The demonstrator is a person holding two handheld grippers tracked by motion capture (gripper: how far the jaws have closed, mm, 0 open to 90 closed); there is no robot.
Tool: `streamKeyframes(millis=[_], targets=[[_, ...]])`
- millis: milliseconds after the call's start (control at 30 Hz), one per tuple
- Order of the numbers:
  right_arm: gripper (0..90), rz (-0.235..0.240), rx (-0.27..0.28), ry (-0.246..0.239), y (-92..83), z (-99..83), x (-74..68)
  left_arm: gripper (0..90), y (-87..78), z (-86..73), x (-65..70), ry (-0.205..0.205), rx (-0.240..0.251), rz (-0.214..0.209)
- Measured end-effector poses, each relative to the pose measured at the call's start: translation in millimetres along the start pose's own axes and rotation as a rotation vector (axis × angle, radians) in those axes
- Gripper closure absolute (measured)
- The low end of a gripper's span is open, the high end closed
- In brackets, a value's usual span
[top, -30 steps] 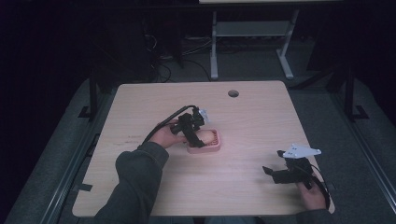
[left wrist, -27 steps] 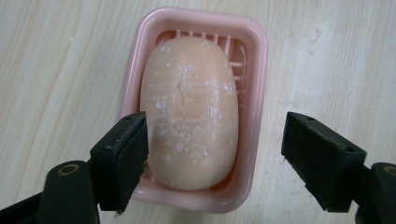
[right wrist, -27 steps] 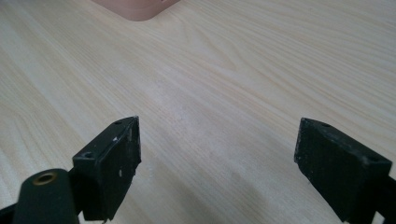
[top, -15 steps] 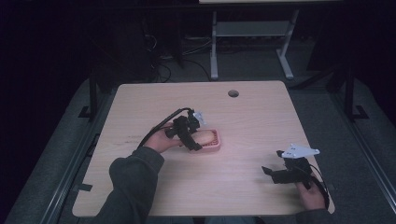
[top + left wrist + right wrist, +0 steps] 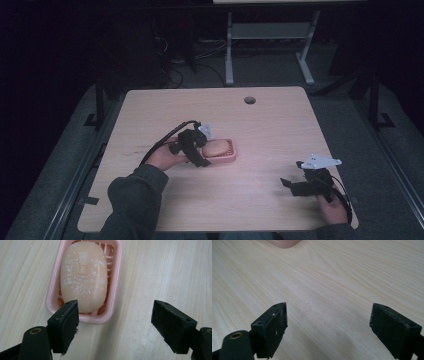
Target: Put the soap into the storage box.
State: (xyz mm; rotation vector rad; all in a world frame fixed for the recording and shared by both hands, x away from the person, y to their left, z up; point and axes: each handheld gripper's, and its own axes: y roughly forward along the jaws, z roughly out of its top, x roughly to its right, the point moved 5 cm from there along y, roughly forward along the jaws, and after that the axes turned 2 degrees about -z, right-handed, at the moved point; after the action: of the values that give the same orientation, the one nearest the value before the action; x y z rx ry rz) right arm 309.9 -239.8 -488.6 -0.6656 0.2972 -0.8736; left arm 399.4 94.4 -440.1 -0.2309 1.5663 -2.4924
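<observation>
Both my grippers gape wide, empty: left gripper [image 5: 113, 322] just beside the soap [image 5: 83, 275] in its pink dish [image 5: 113, 280]; closing off-centre could shove that dish.

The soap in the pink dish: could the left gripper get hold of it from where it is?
Probably yes: the left gripper is open just short of the soap, nothing between them. It sits off-centre, so it needs a small sideways shift.

Light wooden table [image 5: 260, 125] with a round hole [image 5: 249, 100] near its far edge, white metal frame [image 5: 265, 35] behind
</observation>
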Motion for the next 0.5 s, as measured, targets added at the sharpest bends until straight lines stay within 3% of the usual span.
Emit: streamKeyframes(millis=[133, 500], targets=[[14.1, -0.003, -0.002, -0.006, 0.8, 0.0, 0.8, 22.1, -3.3, -5.2, 3.3, -0.007, 0.024, -0.001], [14.1, -0.008, -0.005, 0.0, 0.6, -0.8, 2.4, 22.1, -6.5, -19.6, 8.8, -0.022, 0.028, 0.007]])
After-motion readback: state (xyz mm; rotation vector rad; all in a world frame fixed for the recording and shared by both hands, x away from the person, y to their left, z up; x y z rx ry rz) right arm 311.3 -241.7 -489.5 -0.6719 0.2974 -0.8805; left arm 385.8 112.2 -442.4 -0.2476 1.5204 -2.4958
